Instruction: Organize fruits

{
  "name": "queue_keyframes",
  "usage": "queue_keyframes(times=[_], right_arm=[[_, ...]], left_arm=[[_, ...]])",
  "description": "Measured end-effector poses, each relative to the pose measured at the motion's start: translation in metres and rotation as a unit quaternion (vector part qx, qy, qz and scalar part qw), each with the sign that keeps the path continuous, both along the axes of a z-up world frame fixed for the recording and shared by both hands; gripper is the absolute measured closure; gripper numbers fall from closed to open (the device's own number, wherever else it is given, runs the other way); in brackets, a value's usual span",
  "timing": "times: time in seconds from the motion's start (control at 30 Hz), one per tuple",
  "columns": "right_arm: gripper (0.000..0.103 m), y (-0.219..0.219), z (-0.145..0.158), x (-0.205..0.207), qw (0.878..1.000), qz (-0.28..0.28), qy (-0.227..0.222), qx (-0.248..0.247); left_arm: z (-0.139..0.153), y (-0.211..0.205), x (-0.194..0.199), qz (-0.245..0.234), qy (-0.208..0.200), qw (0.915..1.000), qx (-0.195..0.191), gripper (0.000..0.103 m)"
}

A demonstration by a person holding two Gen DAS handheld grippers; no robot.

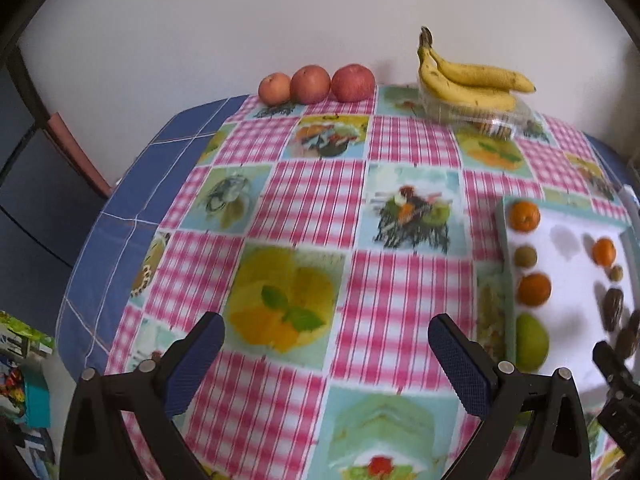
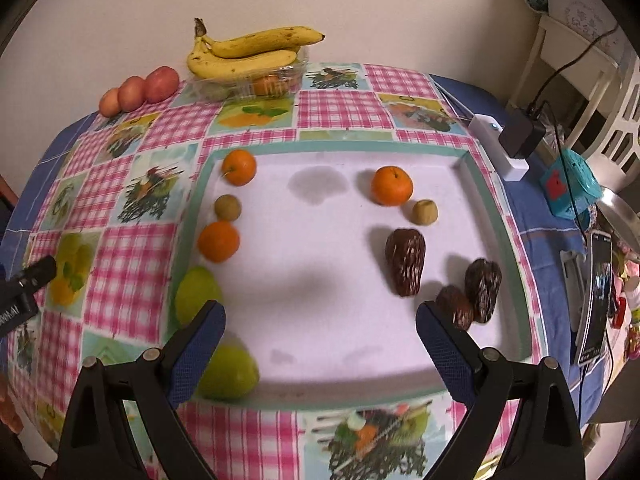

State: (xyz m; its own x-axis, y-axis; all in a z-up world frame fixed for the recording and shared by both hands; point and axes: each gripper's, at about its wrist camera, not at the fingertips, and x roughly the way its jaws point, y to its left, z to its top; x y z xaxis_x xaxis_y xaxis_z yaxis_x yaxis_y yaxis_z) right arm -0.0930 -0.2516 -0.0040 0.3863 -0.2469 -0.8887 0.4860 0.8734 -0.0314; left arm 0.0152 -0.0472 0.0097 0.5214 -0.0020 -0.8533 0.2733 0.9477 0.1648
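Both grippers are wide open, holding nothing. The right gripper (image 2: 320, 320) hangs over the white tray (image 2: 320, 280); the left gripper (image 1: 326, 336) sits over the checked tablecloth (image 1: 304, 200). Three dates (image 2: 406, 262) lie toward 3 o'clock in the tray, long axes running roughly 12 to 6. The bananas (image 2: 244, 54) at 11 point tips toward 3. The nearest green fruit (image 2: 228, 372) is partly hidden behind a finger (image 2: 196, 356), too blurry to name.

The cloth (image 1: 304, 208) is pink-and-white check with fruit-print squares. The tray (image 2: 320, 264) is white, rimmed green. Bananas (image 2: 248, 54) yellow, oranges (image 2: 391, 186) orange.
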Motion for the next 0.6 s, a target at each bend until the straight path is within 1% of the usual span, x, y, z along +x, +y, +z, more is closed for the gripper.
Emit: queue_keyframes(times=[0.1,0.2,0.27,0.37,0.43,0.5,0.6], right_arm=[[0.007,0.007,0.003,-0.009,1.0,0.0,-0.005,0.008],[0.007,0.017,0.002,-0.018,1.0,0.008,0.002,0.007],[0.007,0.022,0.002,-0.022,1.0,0.01,0.004,0.004],[0.007,0.029,0.004,-0.03,1.0,0.011,0.004,-0.004],[0.007,0.036,0.005,-0.034,1.0,0.016,0.006,-0.011],[0.007,0.041,0.005,-0.037,1.0,0.023,0.011,-0.019],[0.007,0.047,0.01,-0.038,0.999,0.031,0.005,-0.035]], left_arm=[[-0.002,0.004,-0.012,-0.022,0.01,0.9997,-0.003,0.0],[-0.001,0.01,-0.025,-0.032,0.014,0.9993,-0.017,0.0],[0.002,0.014,-0.034,-0.037,0.006,0.999,-0.022,0.0],[0.006,0.019,-0.044,-0.043,-0.02,0.9987,-0.018,0.0],[0.008,0.024,-0.046,-0.037,-0.022,0.9989,-0.021,0.0],[0.013,0.033,-0.045,-0.023,-0.023,0.9987,-0.04,0.0],[0.017,0.043,-0.045,-0.009,-0.023,0.998,-0.059,0.0]])
